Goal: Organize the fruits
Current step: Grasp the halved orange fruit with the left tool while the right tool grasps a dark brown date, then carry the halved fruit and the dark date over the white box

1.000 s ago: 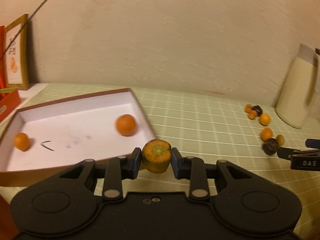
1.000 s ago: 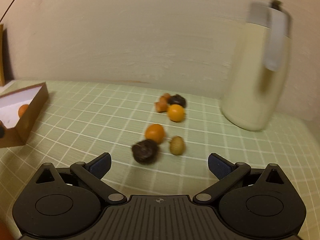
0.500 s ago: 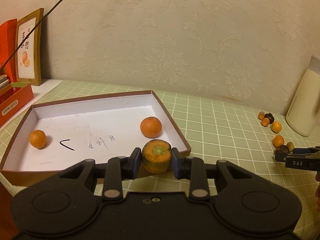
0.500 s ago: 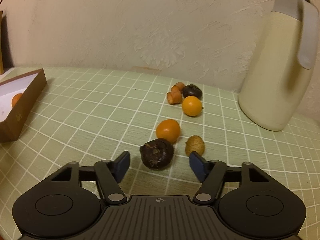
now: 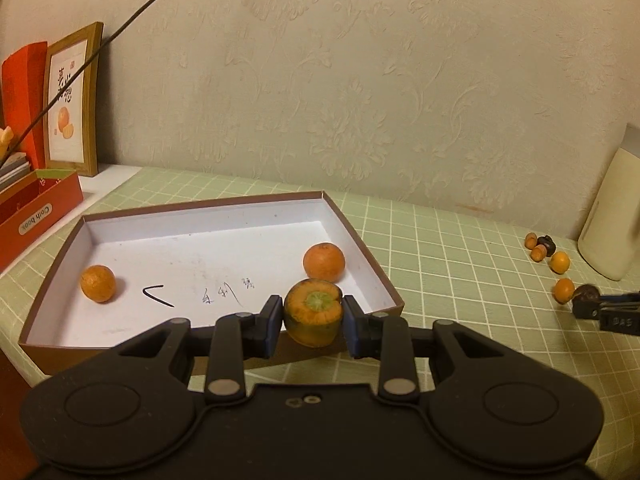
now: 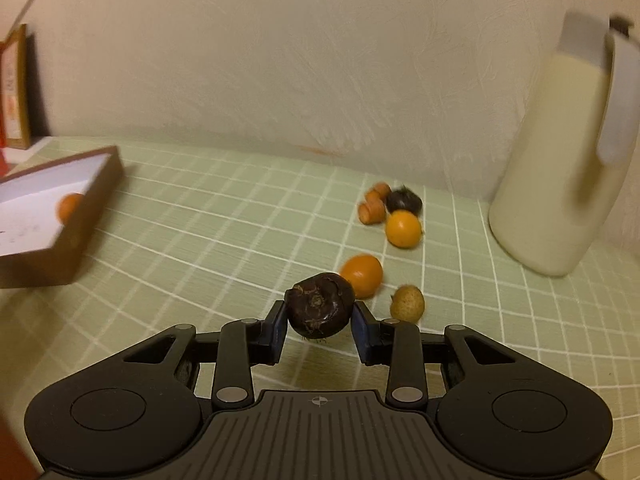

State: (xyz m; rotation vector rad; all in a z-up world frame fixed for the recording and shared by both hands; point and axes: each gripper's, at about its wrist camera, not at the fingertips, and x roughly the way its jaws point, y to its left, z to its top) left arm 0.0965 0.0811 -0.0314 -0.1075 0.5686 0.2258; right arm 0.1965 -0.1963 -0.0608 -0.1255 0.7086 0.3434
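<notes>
— Grippers? We have the left gripper [image 5: 313, 316] still pinching the cut orange fruit [image 5: 313, 311] over the box [image 5: 372, 264] rim.

— Our right gripper [image 6: 320, 320], spread before, now clamps the dark fruit [image 6: 320, 309], seemingly lifted, well right of the box [image 6: 96, 200].

Right gripper [image 6: 320, 322] fingers [image 6: 276, 330] clamp dark fruit [image 6: 321, 311].

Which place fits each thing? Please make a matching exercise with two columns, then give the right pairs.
Things:
1. cut orange piece
2. dark brown fruit
3. whole orange
4. cream jug

Places:
a. standing on the green cloth by the wall
b. lying inside the box
c. between the fingers of the left gripper
d. between the fingers of the right gripper

Pairs: 1-c, 2-d, 3-b, 4-a
</notes>
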